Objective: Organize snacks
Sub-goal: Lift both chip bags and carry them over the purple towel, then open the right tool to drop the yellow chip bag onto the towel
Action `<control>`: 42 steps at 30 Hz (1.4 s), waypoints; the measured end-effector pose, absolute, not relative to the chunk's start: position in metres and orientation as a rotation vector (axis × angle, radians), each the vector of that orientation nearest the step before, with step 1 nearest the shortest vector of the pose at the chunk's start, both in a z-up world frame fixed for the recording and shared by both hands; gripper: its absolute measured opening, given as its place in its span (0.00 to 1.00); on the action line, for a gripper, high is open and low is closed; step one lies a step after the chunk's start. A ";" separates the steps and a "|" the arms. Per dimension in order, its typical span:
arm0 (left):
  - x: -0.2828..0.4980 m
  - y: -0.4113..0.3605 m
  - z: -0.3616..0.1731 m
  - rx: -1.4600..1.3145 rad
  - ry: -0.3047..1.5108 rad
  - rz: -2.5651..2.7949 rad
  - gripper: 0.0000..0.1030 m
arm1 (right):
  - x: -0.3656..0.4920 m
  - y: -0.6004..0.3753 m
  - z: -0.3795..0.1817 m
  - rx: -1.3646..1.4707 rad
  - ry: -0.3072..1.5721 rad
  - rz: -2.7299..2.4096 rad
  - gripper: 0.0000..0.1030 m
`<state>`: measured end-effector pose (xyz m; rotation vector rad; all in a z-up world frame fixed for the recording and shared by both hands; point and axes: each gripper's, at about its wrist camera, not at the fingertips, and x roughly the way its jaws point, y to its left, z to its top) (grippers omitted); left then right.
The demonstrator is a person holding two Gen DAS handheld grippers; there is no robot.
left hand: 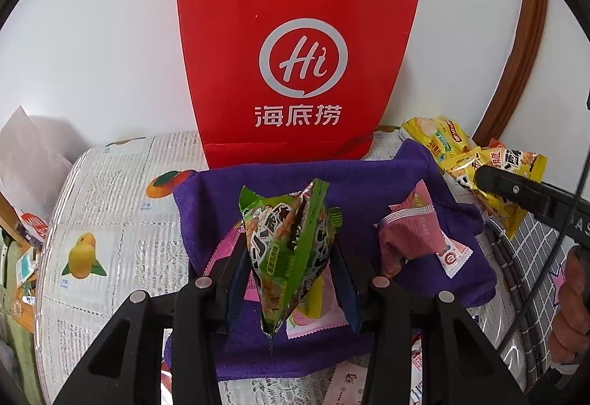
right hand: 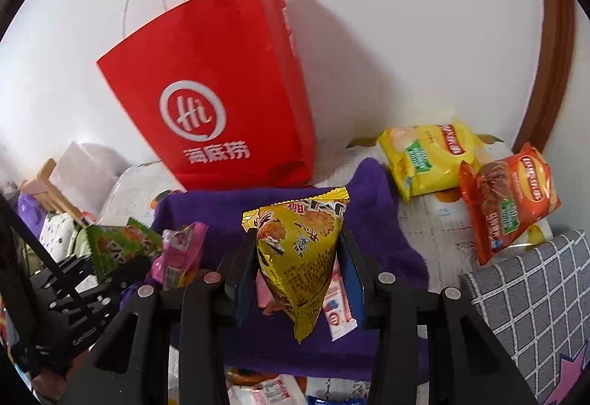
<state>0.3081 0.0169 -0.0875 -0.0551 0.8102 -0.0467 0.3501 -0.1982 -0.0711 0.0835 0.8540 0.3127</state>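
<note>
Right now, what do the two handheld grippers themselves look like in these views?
Both are matte black. The left gripper and the right gripper each have angular linkage arms with triangular cut-outs and round silver pivot pins, and flat fingers faced with blue pads. Seen from the left camera, the right gripper's body bears white lettering, and a thin black cable runs by it.

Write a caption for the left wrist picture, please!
Left gripper pinches a green snack packet before a red paper bag.
</note>
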 end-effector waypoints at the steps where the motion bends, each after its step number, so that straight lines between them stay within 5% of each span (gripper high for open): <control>1: 0.309 0.018 -0.088 -0.058 0.814 -0.048 0.40 | 0.350 -0.196 -0.072 0.075 0.858 0.315 0.41; 36: 0.312 0.016 -0.094 -0.064 0.840 -0.054 0.40 | 0.369 -0.196 -0.110 0.060 1.034 0.298 0.41; 42: 0.312 0.015 -0.096 -0.091 0.856 -0.090 0.40 | 0.370 -0.193 -0.113 0.013 1.031 0.269 0.53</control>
